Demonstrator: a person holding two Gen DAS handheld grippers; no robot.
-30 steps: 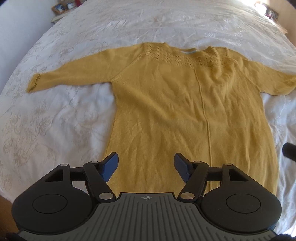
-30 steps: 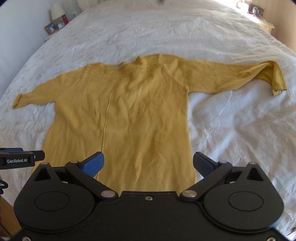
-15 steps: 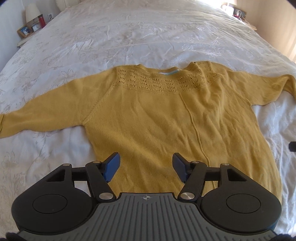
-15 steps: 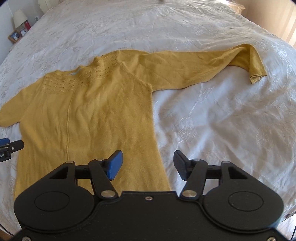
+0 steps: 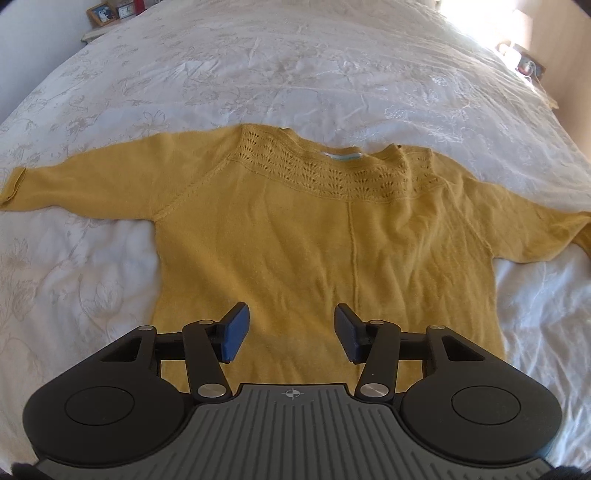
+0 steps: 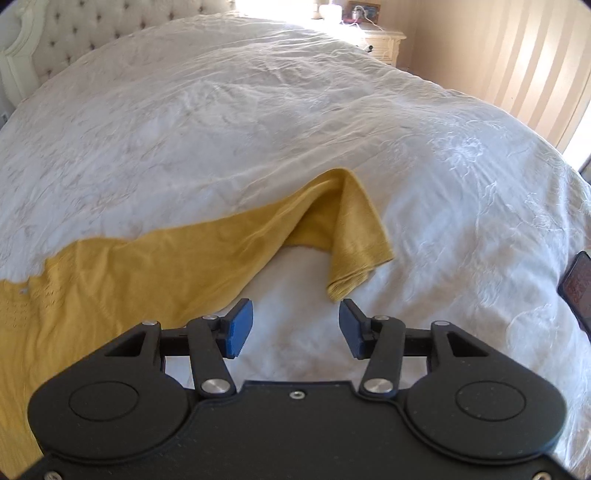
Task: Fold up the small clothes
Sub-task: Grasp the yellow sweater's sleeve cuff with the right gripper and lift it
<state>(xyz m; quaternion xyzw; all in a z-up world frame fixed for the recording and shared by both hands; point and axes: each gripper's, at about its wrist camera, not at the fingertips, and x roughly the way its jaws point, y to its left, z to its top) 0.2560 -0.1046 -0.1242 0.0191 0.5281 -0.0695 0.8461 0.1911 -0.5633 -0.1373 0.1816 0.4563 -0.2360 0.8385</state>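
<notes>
A mustard yellow knit sweater (image 5: 314,236) lies flat and face up on the white bed, sleeves spread out to both sides. My left gripper (image 5: 291,332) is open and empty, hovering over the sweater's lower middle near the hem. My right gripper (image 6: 295,325) is open and empty, over bare bedspread just short of the right sleeve's cuff (image 6: 354,273). That sleeve (image 6: 221,254) runs left toward the body. The left sleeve's cuff (image 5: 13,188) lies at the far left in the left wrist view.
The white embroidered bedspread (image 5: 295,74) covers the whole bed. A tufted headboard (image 6: 74,29) and a bedside table (image 6: 380,40) stand at the far end. A nightstand with photo frames (image 5: 110,14) is at the far left. A dark object (image 6: 578,291) sits at the right edge.
My right gripper has swung right, from above the sweater's side hem to just before the right sleeve cuff. My left gripper shifted left a little over the body. Both stayed open.
</notes>
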